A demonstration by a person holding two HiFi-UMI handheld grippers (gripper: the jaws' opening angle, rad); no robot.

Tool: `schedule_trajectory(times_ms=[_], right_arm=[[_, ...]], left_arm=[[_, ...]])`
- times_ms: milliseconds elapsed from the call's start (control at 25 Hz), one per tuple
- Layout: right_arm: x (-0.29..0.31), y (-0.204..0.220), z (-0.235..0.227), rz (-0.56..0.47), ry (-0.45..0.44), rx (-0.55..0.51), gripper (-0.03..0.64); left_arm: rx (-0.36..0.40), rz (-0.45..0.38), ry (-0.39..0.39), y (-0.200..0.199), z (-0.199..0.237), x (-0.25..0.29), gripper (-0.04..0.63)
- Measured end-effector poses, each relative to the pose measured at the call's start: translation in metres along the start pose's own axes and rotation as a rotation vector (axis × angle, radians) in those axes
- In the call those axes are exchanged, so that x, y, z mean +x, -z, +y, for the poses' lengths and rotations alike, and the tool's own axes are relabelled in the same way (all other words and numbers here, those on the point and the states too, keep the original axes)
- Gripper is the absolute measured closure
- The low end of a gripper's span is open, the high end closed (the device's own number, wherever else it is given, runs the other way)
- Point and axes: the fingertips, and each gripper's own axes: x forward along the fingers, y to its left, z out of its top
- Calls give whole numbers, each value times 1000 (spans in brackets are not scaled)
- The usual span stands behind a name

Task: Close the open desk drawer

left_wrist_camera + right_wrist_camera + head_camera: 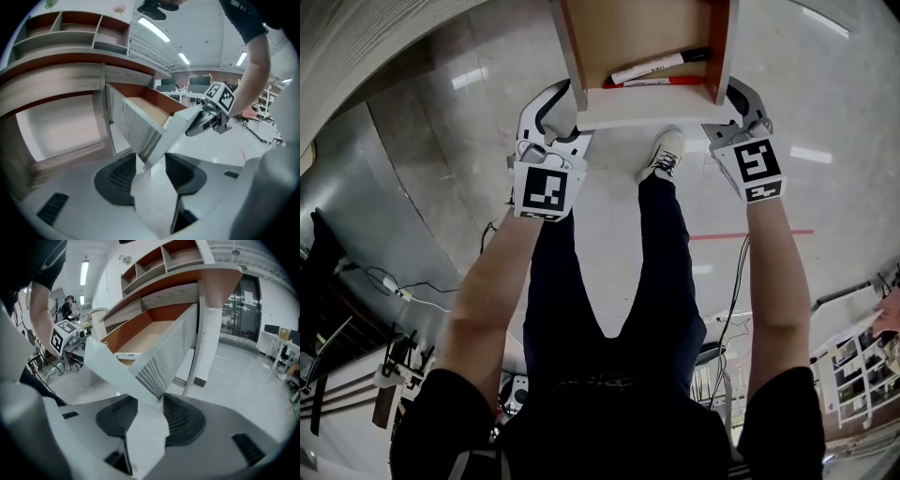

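Observation:
The open desk drawer (656, 114) juts toward me at the top of the head view, wood-lined with a white front panel. Inside lie a black-capped marker (661, 64) and a red one (661, 82). My left gripper (565, 111) is at the drawer's left front corner, and in the left gripper view (150, 165) that corner (147, 157) sits between its spread jaws. My right gripper (734, 101) is at the right front corner, and the panel's lower corner (157, 397) lies between its jaws (149, 405). Both are open.
The desk has a shelf unit with cubbies (70, 28) above the drawer and an upright leg (206, 343) beside it. The person's legs and a white shoe (664, 155) stand under the drawer front. Cables (733, 300) and red tape (755, 232) lie on the floor.

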Motion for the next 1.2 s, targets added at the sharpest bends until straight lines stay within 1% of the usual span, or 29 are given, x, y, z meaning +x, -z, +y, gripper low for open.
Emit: schedule_trajectory(times_ms=[80,160,320,480,600,720,880,1000,1200], right_arm=[[0,0,1,3,-3,14,436],[-1,0,1,11,-1,27,440],[-5,1,2,16,5,57,442],[-18,-9,7,-17,2,116,443],[-30,-20,12,-43,12,165,448],[-37,-28,17,-62,27,208,448],[-49,-37,15,-83,73,243,453],[-59,-47,4,-111,111,273,454],[-48,-67,-14,-142,137,294,456]], left_arm=[[-21,5,6,1,-2,0,396],[-29,17,9,1,-4,0,422],[-57,35,9,-2,-5,-4,423],[-98,26,10,-15,-6,-16,430],[-139,13,11,-27,-5,-27,430],[-180,19,10,-34,-2,-36,430],[-186,12,10,-47,-3,-41,430],[-190,-6,0,-63,-2,-38,430],[-193,-32,-37,-78,22,-24,430]])
